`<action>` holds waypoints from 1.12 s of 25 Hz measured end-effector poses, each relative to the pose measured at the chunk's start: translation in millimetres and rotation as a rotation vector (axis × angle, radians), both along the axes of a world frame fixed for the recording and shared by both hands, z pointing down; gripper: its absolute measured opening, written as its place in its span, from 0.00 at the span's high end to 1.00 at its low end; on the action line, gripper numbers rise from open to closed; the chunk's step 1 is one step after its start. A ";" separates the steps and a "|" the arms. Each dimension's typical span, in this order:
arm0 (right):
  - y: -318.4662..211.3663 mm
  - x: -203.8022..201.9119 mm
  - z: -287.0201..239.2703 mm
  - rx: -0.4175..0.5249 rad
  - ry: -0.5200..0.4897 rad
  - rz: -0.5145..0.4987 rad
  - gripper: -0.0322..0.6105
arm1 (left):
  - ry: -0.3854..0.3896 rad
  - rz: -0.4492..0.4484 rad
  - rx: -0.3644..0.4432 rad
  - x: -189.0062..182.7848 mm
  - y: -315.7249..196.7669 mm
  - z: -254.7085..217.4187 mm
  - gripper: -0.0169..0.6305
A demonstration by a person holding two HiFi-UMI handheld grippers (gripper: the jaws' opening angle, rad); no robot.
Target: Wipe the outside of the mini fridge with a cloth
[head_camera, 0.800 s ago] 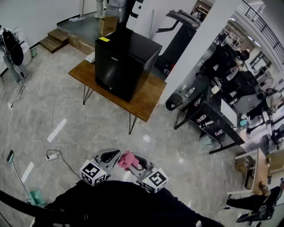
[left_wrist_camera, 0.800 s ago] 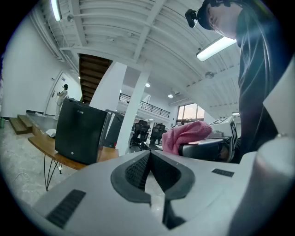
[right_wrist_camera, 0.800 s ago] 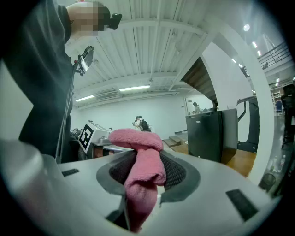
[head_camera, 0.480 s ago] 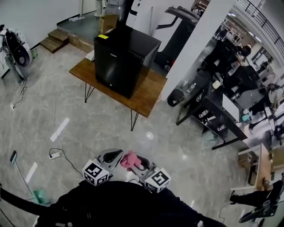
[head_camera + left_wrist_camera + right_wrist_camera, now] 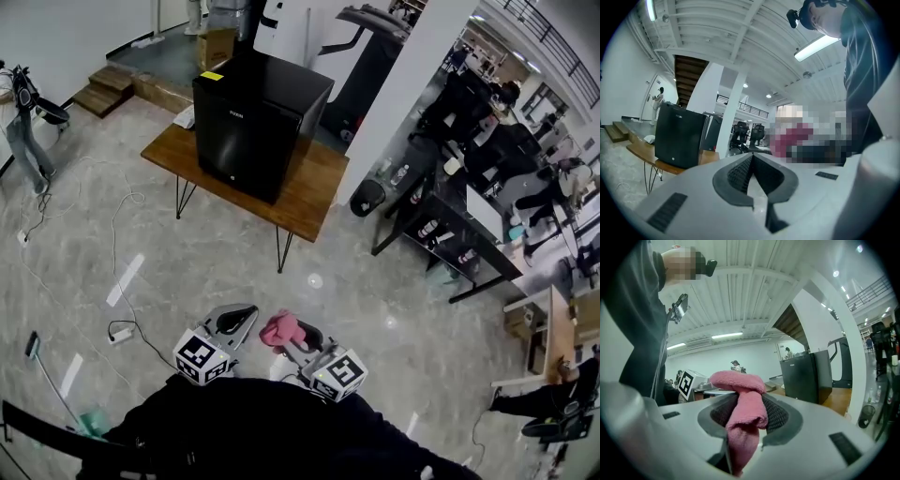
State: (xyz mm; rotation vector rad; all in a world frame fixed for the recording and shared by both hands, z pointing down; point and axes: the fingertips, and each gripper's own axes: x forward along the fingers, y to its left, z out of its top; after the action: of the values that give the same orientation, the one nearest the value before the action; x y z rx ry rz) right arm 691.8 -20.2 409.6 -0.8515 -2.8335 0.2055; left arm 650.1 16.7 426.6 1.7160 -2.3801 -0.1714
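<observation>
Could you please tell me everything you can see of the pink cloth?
The cloth is pink, soft and nubbly, like terry or microfibre. It is bunched into a fold and pinched between the ribbed pads of the right tool, whose jaws are shut on it. A rounded lump bulges past the jaw tips; the rest runs back between them. It is held close to the person, far from the fridge, and touches nothing else.

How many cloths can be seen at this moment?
1. A pink cloth is clamped in the right gripper, held low close to the person, apart from the mini fridge. Others may be hidden.
</observation>
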 end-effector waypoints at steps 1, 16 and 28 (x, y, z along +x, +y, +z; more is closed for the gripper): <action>4.7 -3.5 -0.4 -0.004 -0.001 0.002 0.72 | -0.001 0.002 -0.004 -3.9 5.7 1.6 0.96; 56.7 -76.4 4.6 -0.080 -0.015 0.038 0.73 | 0.002 0.031 -0.011 -75.0 66.9 1.1 0.96; -5.2 -160.8 21.8 -0.094 -0.020 -0.127 0.73 | 0.016 -0.040 -0.090 -158.7 -6.0 11.4 0.96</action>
State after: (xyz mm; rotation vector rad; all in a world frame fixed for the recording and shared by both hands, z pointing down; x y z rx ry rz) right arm 531.0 -25.4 431.5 -1.0545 -2.7946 0.3159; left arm 491.4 10.7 437.9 1.6220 -2.3737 -0.0826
